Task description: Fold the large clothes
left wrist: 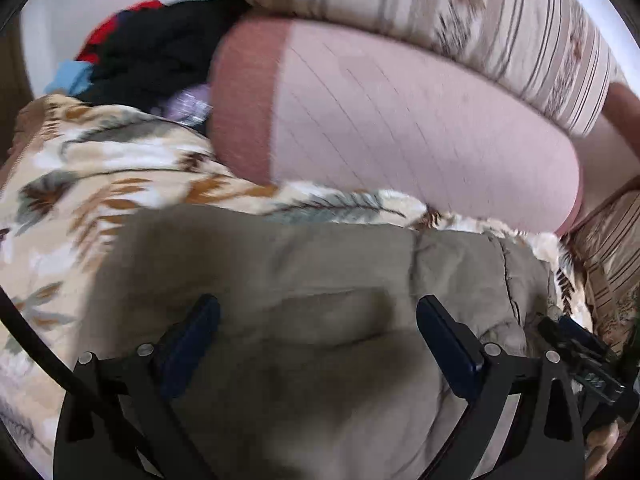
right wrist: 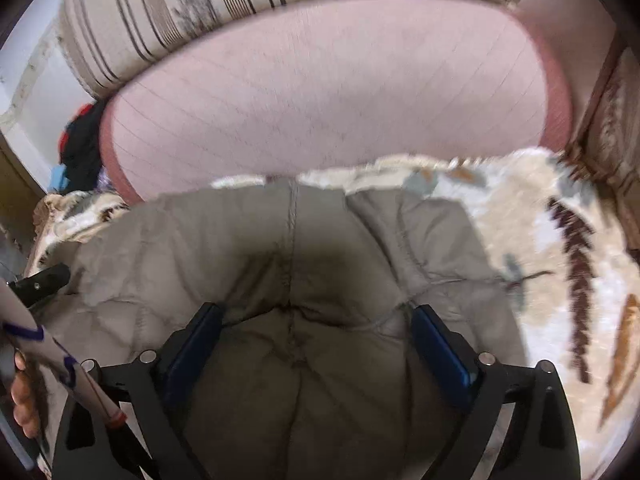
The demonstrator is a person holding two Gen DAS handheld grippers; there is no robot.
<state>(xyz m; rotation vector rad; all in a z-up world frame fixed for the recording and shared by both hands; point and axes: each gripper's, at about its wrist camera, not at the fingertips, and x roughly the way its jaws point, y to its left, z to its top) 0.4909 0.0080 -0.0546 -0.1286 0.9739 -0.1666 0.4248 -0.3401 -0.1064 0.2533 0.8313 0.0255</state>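
We see a grey-khaki quilted jacket [left wrist: 320, 280] lying crumpled on a leaf-print blanket [left wrist: 80, 168], filling the lower half of both views. Its padded fabric is soft and puffy, crossed by stitched seams that meet near the middle of the right wrist view [right wrist: 292, 272], where one seam runs straight up to the far edge. Folds and dark shadows dip across its surface; the pictures are somewhat blurred.

Our left gripper [left wrist: 318, 332] hovers over the jacket at the bottom centre of its frame, jaws spread wide, with cloth lying under the gap but not pinched by the blue pads [left wrist: 188, 344]. Our right gripper [right wrist: 316, 340] is likewise spread open above the jacket, gripping nothing.

Behind the jacket, across the upper middle of both frames, lies a pink bolster [left wrist: 400, 120], and above it a striped cushion [left wrist: 440, 12]. A heap of dark and red clothes [left wrist: 136, 56] sits at upper left.
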